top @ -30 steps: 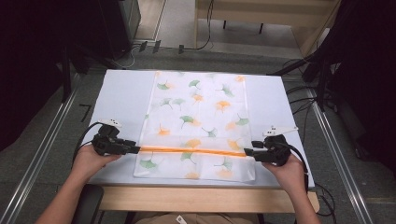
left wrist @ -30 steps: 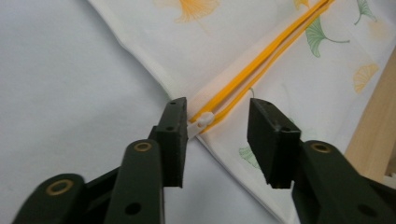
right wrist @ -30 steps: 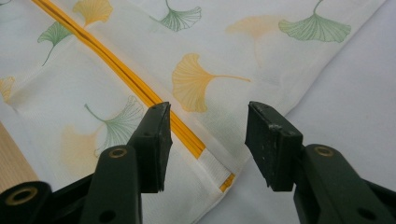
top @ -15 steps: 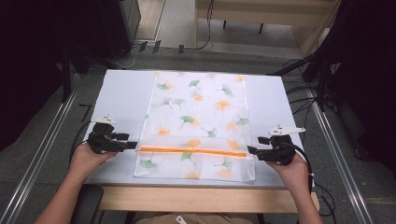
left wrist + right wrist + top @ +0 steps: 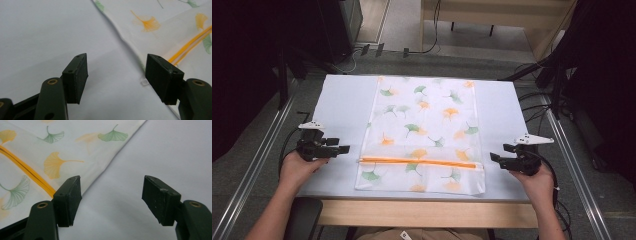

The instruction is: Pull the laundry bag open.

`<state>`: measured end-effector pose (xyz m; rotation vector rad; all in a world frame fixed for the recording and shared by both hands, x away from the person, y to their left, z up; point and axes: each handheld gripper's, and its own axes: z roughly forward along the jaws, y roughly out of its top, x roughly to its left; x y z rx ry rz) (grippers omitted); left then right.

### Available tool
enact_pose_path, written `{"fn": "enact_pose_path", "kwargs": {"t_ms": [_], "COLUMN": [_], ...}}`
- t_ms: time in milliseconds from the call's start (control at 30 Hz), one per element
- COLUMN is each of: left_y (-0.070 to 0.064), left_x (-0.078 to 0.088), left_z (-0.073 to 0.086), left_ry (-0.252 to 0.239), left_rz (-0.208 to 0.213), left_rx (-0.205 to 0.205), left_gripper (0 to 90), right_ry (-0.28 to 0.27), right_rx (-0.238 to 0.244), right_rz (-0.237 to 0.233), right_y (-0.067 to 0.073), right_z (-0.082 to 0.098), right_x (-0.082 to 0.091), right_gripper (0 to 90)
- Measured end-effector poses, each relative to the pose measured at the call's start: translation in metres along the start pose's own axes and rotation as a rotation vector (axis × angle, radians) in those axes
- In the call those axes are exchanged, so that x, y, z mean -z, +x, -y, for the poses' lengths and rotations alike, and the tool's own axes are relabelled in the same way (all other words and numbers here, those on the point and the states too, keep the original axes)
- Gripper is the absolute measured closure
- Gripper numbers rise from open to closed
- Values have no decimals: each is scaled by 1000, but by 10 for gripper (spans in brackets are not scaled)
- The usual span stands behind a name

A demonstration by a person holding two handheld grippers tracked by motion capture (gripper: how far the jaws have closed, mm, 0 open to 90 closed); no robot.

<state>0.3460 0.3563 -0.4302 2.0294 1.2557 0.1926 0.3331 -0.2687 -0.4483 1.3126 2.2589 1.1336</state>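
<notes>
- High view placed the left claw (image 5: 343, 149) just off the left edge of the leaf-printed bag (image 5: 424, 135), and the right claw (image 5: 495, 157) just off its right edge; both were clear of the material, which lay flat on the white table (image 5: 342, 105).
- Left gripper view had the left claw (image 5: 117, 75) with jaws spread wide and nothing between them; the bag's edge ran ahead and toward the right jaw, the orange zip strip (image 5: 190, 43) beyond it.
- Right gripper view showed the right claw (image 5: 112, 197) equally wide apart and empty, the bag's edge (image 5: 110, 167) slanting ahead, nearer its left jaw.
- Risk, as I judged it: closing from there would catch only table, since neither jaw sat under the thin edge.
- A low push could ruck the film sideways and wrinkle it.
- Uneven pulls might skew the bag or strain the zip strip.
</notes>
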Motion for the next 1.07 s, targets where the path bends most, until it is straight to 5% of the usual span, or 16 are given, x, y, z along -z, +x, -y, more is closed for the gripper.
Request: {"fn": "enact_pose_path", "kwargs": {"t_ms": [233,733,1067], "left_y": [7,7,10], "left_x": [0,-3,-4], "left_z": [2,2,4], "left_ry": [-8,7,25], "left_rz": [-36,-45,-97], "left_rx": [22,18,29], "left_gripper": [335,323,304], "right_ry": [10,30,46], "right_rx": [-20,-8,-7], "right_rz": [29,39,44], "right_y": [-11,-10,-10], "right_z": [5,6,7], "right_x": [-1,-5,-7], "right_gripper": [310,310,310]}}
